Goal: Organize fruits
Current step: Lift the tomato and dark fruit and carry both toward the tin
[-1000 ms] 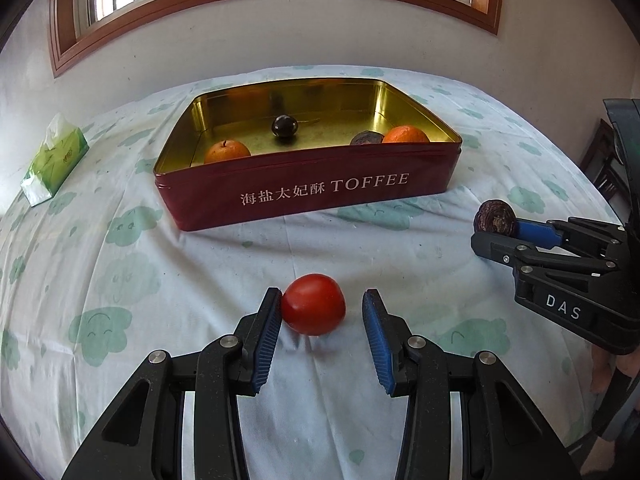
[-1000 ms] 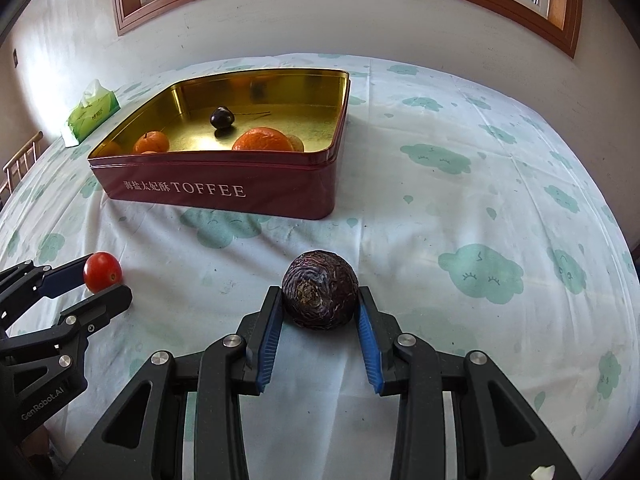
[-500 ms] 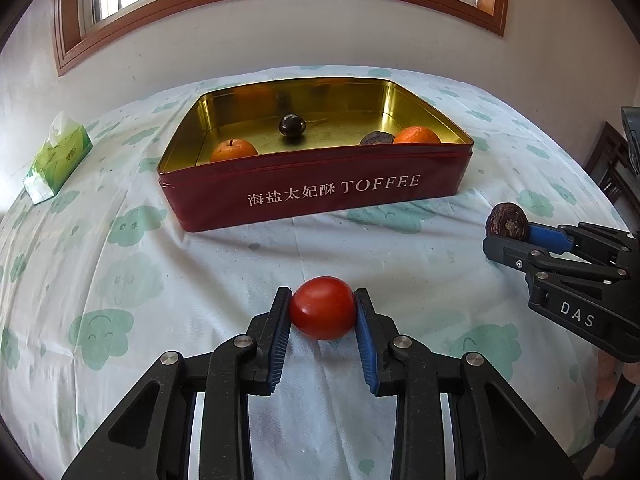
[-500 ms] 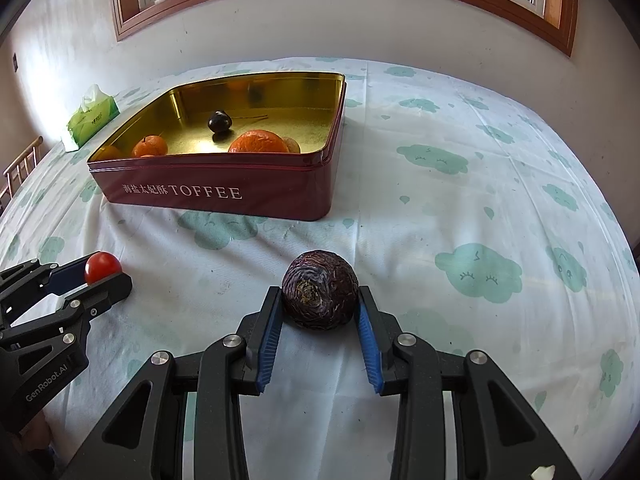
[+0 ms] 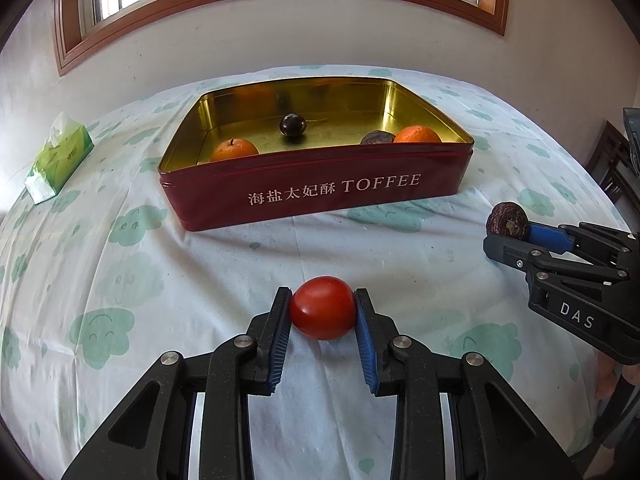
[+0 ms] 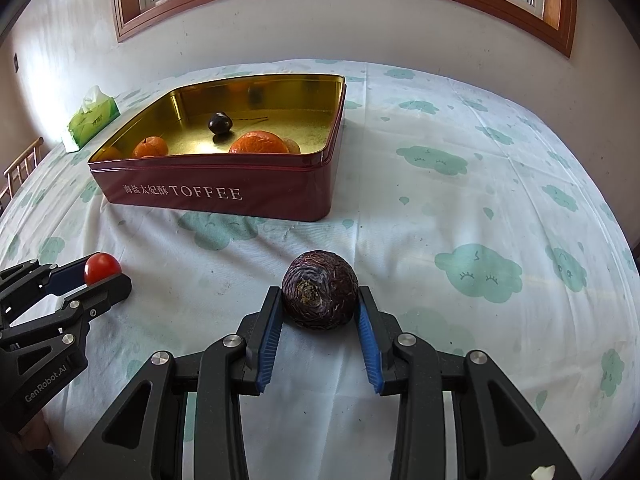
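left tongs (image 5: 322, 314) pinch the smooth red tomato (image 5: 322, 307); right tongs (image 6: 319, 312) clamp the wrinkled dark-purple passion fruit (image 6: 319, 294); overtightening could burst the tomato.

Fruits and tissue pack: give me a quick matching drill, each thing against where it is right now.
Things:
1. tomato
2. wrinkled dark fruit
3. glossy dark fruit
4. tissue pack

Places:
A. inside the tin
B. on the sheet, left of the tin
C. clamped in the left gripper
D. clamped in the right gripper

Pairs: 1-C, 2-D, 3-A, 4-B
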A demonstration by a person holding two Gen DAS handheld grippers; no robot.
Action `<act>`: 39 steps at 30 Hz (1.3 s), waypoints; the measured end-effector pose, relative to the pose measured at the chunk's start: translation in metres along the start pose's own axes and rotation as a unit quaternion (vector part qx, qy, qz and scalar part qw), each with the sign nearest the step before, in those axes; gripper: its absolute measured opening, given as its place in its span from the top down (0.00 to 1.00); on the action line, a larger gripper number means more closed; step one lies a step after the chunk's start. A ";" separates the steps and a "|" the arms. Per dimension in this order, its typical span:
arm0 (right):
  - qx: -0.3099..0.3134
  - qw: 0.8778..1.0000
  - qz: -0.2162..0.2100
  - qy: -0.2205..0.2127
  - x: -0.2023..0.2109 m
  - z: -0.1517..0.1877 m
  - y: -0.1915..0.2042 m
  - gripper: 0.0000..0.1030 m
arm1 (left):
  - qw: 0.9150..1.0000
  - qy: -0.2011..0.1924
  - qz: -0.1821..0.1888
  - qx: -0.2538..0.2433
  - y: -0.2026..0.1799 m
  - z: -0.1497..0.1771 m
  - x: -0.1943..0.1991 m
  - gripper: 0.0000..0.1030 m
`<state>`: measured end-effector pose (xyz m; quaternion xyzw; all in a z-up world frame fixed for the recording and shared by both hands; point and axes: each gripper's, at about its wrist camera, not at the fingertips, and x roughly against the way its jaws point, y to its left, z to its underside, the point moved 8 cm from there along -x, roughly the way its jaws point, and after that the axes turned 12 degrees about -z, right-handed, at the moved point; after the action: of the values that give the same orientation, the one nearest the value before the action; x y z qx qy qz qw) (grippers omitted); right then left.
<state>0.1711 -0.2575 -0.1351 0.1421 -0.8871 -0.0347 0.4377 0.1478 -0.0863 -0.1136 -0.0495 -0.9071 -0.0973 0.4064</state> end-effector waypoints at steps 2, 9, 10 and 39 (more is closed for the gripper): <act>0.000 1.000 0.000 0.000 0.000 0.000 0.000 0.68 | 1.000 0.001 -0.001 -0.001 0.000 0.000 0.000 0.69; 0.001 1.000 0.003 0.005 0.000 -0.001 0.000 0.68 | 1.000 0.006 -0.003 0.000 0.000 -0.001 0.000 0.69; 0.001 1.000 0.003 0.006 0.000 -0.001 0.001 0.68 | 1.000 0.007 -0.003 0.000 0.001 -0.001 0.000 0.69; -0.009 1.000 -0.008 -0.012 0.026 -0.025 0.010 0.68 | 0.999 -0.007 -0.013 0.042 0.032 -0.024 0.010 0.69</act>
<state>0.1736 -0.2536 -0.0975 0.1446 -0.8908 -0.0483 0.4281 0.1637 -0.0599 -0.0861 -0.0216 -0.9136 -0.0642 0.4008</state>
